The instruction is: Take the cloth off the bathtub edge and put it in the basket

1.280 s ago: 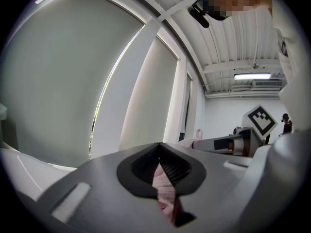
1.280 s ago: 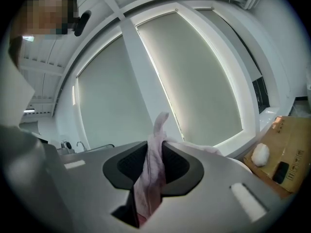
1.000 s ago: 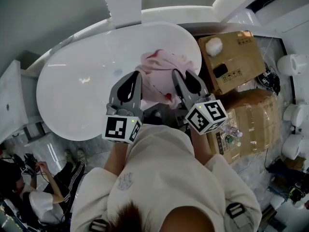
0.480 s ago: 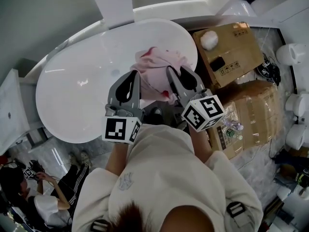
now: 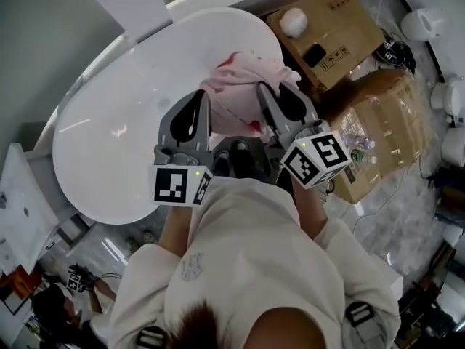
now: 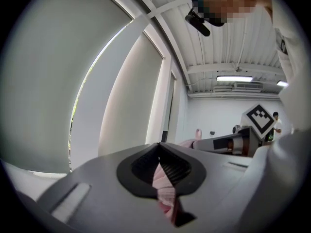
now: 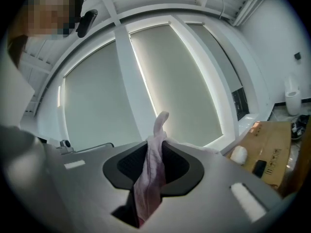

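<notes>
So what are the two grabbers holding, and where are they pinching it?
Both hold the pink cloth. The left gripper pinches a fold at its left side, and the right gripper pinches a bunched fold at its right side.

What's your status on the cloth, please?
Left gripper and right gripper both shut on pink cloth. Cloth bunched over white bathtub. No basket in view.
</notes>
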Demonstrator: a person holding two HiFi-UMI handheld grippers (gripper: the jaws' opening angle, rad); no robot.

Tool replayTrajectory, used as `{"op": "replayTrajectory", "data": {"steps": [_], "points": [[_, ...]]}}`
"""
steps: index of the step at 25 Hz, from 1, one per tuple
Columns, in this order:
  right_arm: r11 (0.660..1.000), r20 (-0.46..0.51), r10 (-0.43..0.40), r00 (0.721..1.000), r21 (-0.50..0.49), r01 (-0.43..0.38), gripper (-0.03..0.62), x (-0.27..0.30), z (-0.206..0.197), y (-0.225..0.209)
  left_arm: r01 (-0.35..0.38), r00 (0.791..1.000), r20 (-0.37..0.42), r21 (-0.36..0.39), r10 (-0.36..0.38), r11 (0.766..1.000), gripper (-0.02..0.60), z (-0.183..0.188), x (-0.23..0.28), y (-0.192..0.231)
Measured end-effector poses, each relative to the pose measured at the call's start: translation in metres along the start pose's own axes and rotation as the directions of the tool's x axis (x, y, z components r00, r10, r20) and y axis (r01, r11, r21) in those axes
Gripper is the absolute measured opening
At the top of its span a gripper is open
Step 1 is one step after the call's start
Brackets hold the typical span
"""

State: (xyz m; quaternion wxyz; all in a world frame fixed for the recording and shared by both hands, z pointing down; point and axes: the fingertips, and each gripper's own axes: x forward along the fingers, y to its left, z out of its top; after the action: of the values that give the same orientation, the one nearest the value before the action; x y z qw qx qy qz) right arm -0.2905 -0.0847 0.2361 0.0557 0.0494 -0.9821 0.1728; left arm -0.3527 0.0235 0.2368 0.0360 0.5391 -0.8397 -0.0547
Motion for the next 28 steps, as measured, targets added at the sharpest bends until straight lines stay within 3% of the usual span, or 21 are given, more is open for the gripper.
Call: {"op": "replayTrajectory", "data": {"steps": [9, 15, 21, 28], "points": [[0.987, 0.072, -0.161, 0.984, 0.009, 0.161, 0.084, -0.044, 0.0, -0.003, 0.128, 0.992, -0.004, -0.005, -0.128, 0.992, 0.049, -0.002, -0.011, -0.009], [0.962, 0.11, -0.274, 0.955, 0.035, 0.271, 0.084, -0.08, -0.006, -0.003, 0.238, 0.971, -0.025, -0.013, -0.238, 0.971, 0.049, -0.012, -0.016, -0.032], [0.924, 0.16, -0.383, 0.91, 0.078, 0.375, 0.084, -0.12, -0.011, -0.01, 0.381, 0.923, -0.05, -0.018, -0.381, 0.924, 0.049, -0.022, -0.014, -0.078], [0.851, 0.209, -0.525, 0.825, 0.126, 0.51, 0.084, -0.185, -0.012, -0.027, 0.522, 0.85, -0.061, -0.029, -0.523, 0.853, 0.049, -0.029, -0.01, -0.134]]}}
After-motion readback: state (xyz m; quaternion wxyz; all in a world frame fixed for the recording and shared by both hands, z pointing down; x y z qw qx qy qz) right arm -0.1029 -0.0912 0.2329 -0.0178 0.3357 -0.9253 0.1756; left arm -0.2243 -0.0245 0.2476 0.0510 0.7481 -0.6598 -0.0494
